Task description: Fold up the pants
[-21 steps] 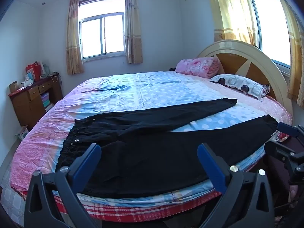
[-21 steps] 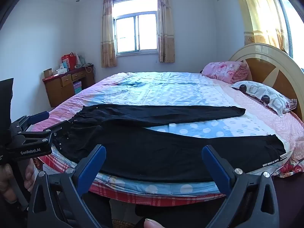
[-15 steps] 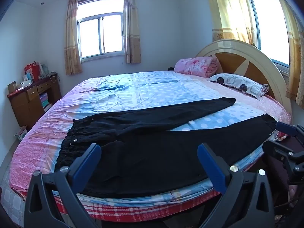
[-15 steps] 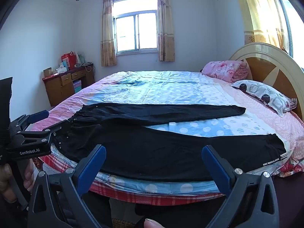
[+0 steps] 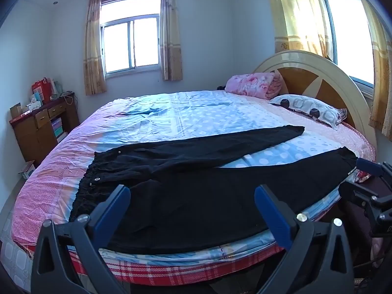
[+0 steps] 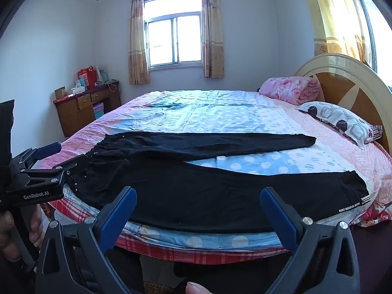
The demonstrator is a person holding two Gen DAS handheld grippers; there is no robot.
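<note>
At nine o'clock in the left wrist view, a wooden desk [image 5: 41,127] stands against the wall, carrying boxes and a red bag [image 5: 39,89]. The round bed [image 5: 171,112] fills the middle, and the black pants [image 5: 196,183] lie flat and unfolded along its near edge, waistband toward eight o'clock and the two legs spread apart toward three o'clock. The left claw [image 5: 192,208] hangs wide open above the near pant leg, gripping nothing. At two o'clock sit a folded pink quilt [image 5: 252,84] and a patterned pillow [image 5: 308,109] against the headboard [image 5: 318,73]. In the right wrist view, the right claw [image 6: 198,208] is likewise spread wide and empty, just short of the bed edge, below the near leg's printed cuff [image 6: 352,196].
</note>
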